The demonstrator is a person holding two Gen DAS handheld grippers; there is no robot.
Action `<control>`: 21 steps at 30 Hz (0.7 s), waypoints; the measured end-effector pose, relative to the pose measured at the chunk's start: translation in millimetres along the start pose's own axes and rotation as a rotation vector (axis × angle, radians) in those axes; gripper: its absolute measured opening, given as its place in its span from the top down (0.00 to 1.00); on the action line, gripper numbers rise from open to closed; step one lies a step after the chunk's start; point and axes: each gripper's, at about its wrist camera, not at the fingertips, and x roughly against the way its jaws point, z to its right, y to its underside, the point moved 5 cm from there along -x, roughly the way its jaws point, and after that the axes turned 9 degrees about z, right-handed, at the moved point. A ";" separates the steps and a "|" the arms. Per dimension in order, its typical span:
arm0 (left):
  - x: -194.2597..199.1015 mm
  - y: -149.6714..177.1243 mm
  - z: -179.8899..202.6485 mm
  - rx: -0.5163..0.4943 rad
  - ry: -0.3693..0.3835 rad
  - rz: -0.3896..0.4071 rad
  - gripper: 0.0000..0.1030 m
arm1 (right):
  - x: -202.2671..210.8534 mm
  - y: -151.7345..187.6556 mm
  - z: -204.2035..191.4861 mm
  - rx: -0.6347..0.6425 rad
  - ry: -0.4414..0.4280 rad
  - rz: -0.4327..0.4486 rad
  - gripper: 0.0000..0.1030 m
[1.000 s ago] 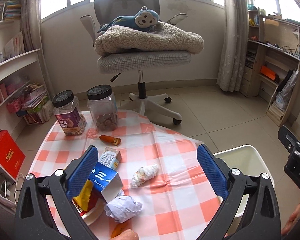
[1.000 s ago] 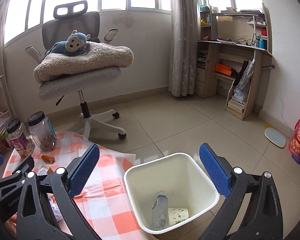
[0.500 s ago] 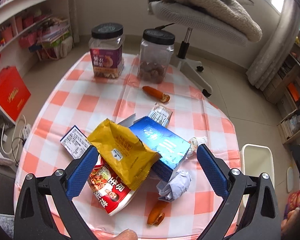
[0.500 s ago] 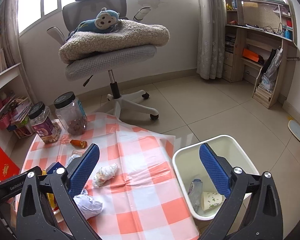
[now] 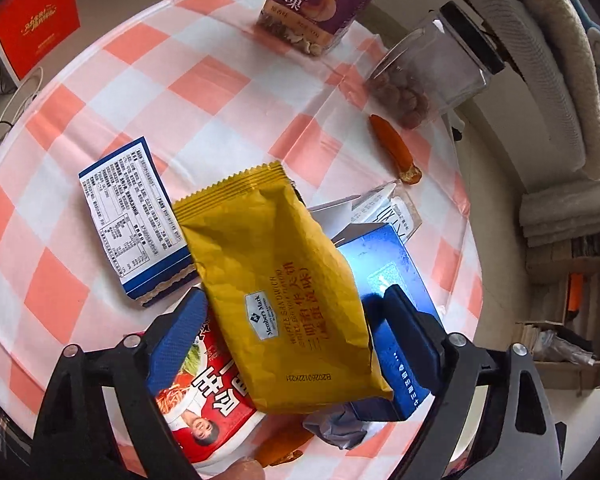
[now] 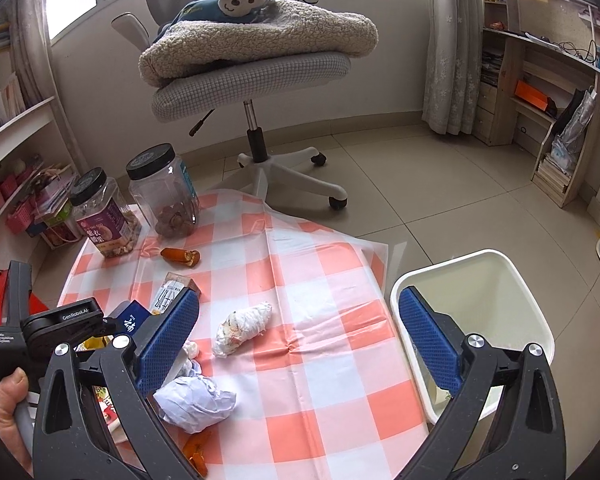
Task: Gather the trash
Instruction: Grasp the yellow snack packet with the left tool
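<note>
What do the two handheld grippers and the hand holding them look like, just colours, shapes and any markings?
Both the left gripper and the right gripper have black triangular frame arms with silver bolts and blue textured fingers. In the right wrist view, the left gripper's black body carries white "GenRobot.AI" lettering, and a bare hand grips its grey handle. No cables or sleeve show.

A home study room is indicated by a swivel chair (image 6: 252, 76), wooden bookshelves (image 6: 540, 64), curtains (image 6: 448, 40) and a tiled floor (image 6: 440, 184).
</note>
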 end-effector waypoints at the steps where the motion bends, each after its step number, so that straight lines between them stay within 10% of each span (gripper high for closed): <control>1: 2.7 -1.0 3.0 -0.020 0.009 0.008 0.31 | -2.8 1.5 -2.9 -0.001 -0.007 -0.009 0.07; 8: 21.9 -2.9 9.5 -0.139 0.095 -0.004 0.87 | -21.7 9.7 -33.5 0.052 -0.095 -0.067 0.07; 21: 109.7 -29.3 1.4 -0.298 0.118 0.232 0.93 | -55.7 50.2 -135.4 0.433 -0.330 -0.210 0.07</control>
